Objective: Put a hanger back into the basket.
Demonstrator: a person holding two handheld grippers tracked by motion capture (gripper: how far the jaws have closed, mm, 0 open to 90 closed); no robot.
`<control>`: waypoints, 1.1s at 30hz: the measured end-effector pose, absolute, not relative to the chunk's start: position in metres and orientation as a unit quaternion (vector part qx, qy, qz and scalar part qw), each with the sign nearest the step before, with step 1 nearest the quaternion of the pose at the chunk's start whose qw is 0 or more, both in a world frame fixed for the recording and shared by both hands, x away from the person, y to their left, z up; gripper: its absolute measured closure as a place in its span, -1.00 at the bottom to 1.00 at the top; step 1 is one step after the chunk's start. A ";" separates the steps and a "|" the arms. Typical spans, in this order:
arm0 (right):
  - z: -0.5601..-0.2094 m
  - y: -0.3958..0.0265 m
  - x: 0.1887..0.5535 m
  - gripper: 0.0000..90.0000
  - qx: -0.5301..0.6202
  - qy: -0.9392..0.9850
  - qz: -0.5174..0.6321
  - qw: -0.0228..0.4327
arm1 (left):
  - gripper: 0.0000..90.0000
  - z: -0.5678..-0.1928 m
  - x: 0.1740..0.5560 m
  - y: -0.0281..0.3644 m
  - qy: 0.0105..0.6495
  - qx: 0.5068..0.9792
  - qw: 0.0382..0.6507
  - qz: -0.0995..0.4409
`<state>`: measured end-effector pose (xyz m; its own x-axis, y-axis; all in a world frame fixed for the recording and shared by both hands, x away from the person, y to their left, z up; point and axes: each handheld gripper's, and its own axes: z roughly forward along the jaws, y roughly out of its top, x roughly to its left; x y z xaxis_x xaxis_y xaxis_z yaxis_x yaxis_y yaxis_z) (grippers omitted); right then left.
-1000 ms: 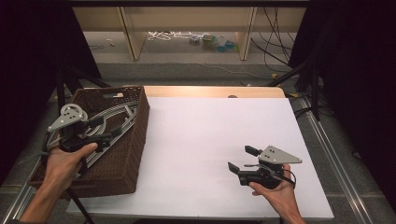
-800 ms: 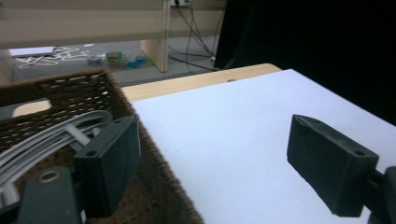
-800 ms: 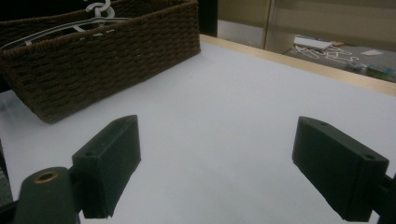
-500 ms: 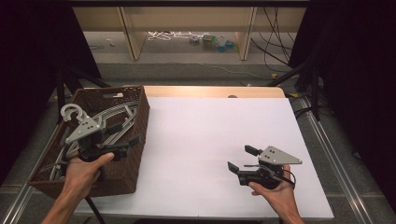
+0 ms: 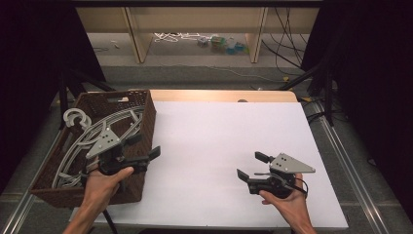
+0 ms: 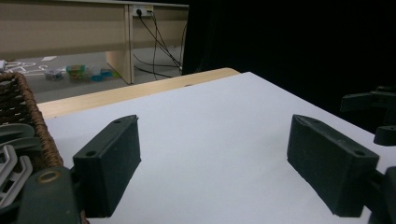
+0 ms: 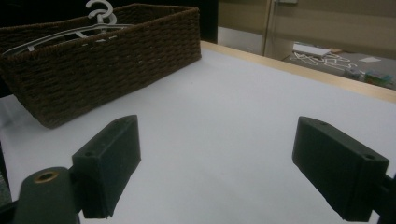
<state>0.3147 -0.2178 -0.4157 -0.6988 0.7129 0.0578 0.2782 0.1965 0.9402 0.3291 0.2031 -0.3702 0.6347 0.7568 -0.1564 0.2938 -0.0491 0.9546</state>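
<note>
The left gripper [image 5: 146, 148] has swung out of the wicker basket [image 5: 146, 117] (hangers [image 5: 92, 134] left inside), jaws spread, empty; the right gripper [image 5: 249, 168] waits, likewise spread.

The basket [image 5: 140, 122] beside the left jaws is dark brown with a woven pattern, and the hangers [image 5: 87, 139] in it are pale grey. The counter [image 5: 229, 141] under both black jaws is white with a light wooden edge.
</note>
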 end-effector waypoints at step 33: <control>-0.421 -0.211 0.304 -0.64 0.323 0.741 0.554 0.200 | -0.64 -0.427 0.307 0.177 0.332 0.719 0.569 0.223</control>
<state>0.3036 -0.2108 -0.4211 -0.7114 0.7001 0.0608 0.2569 0.1786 0.9498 0.3065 0.1773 -0.4265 0.6801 0.7309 -0.0562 0.2230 -0.1332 0.9657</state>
